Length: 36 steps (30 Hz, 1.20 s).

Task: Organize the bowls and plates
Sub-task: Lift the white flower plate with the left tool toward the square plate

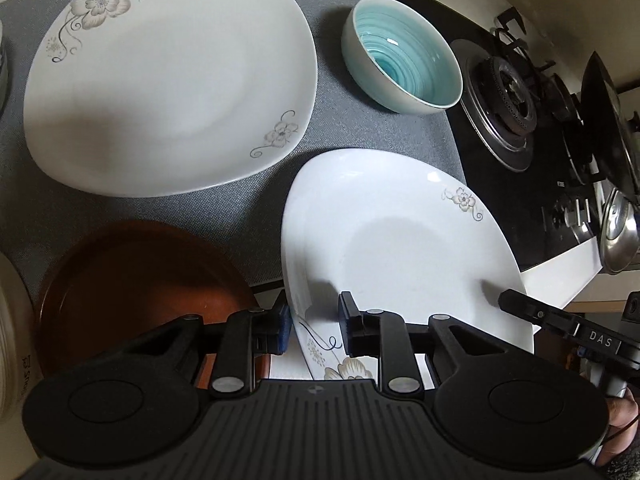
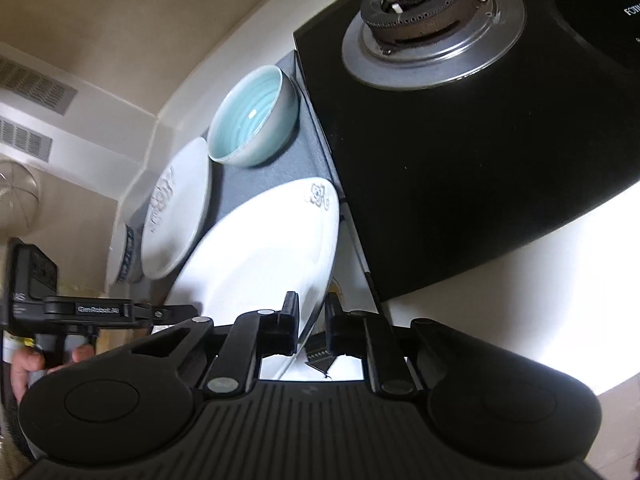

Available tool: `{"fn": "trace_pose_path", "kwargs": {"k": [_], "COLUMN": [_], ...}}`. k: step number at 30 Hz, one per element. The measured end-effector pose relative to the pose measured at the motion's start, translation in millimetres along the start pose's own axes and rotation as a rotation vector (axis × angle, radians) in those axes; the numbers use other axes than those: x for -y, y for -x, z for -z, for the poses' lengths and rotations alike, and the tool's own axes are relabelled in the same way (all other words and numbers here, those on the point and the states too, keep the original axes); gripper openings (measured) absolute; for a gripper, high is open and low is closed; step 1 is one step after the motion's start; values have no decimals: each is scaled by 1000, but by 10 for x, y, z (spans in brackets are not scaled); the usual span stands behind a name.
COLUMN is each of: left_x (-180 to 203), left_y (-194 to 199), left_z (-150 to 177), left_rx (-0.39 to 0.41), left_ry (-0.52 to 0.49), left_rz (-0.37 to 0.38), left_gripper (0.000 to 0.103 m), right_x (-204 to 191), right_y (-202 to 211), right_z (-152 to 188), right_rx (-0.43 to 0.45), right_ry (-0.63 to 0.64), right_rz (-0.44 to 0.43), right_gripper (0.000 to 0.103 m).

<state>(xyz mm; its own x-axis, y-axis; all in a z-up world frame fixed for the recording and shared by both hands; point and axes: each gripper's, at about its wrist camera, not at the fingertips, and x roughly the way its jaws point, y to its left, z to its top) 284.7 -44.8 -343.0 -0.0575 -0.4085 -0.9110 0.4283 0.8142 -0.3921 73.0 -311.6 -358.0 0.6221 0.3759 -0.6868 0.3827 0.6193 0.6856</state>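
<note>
1. The near white plate lies at the desk's front edge, just beside the gas hob, its outer rim past the grey mat toward the hob.
2. The left hand-held gripper pinches the plate's near rim, a blue pad on each face.
3. The right hand-held gripper straddles the hob-side rim. Its jaws stand narrow; whether both pads press I cannot tell.
4. The large flowered plate lies well clear of the hob, the blue bowl just beside it, the brown plate near the held plate.
5. Risk: the glazed rim slips from the narrow pads and the plate drops onto the brown plate or the hob edge.
6. Risk: uneven lifting by the two hands twists the plate out of one grip.
</note>
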Motion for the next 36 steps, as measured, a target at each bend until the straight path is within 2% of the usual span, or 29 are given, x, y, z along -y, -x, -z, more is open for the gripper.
{"fn": "trace_pose_path", "kwargs": {"k": [3,9,12,24,36], "left_x": [20,-76,-67,-203,-606], "left_y": [-11,-9,67,375,749], "left_z": [30,27,51,96,46], "left_rx": [20,3,22,85,159], "left_ry": [-10,49,42,102,185], "left_rz": [2,43,35,25,8], "left_gripper": [24,23,24,24,24], "right_x": [15,-72,-160,-417,-890], "right_y": [-14,51,67,53,-250], "right_z": [16,24,9,-76,-244], "right_rx": [-7,-7,-15,-9,-28], "right_ry": [-10,-6,18,7,103], "right_rz": [7,2,12,-51,-97], "right_gripper": [15,15,16,16,16]}}
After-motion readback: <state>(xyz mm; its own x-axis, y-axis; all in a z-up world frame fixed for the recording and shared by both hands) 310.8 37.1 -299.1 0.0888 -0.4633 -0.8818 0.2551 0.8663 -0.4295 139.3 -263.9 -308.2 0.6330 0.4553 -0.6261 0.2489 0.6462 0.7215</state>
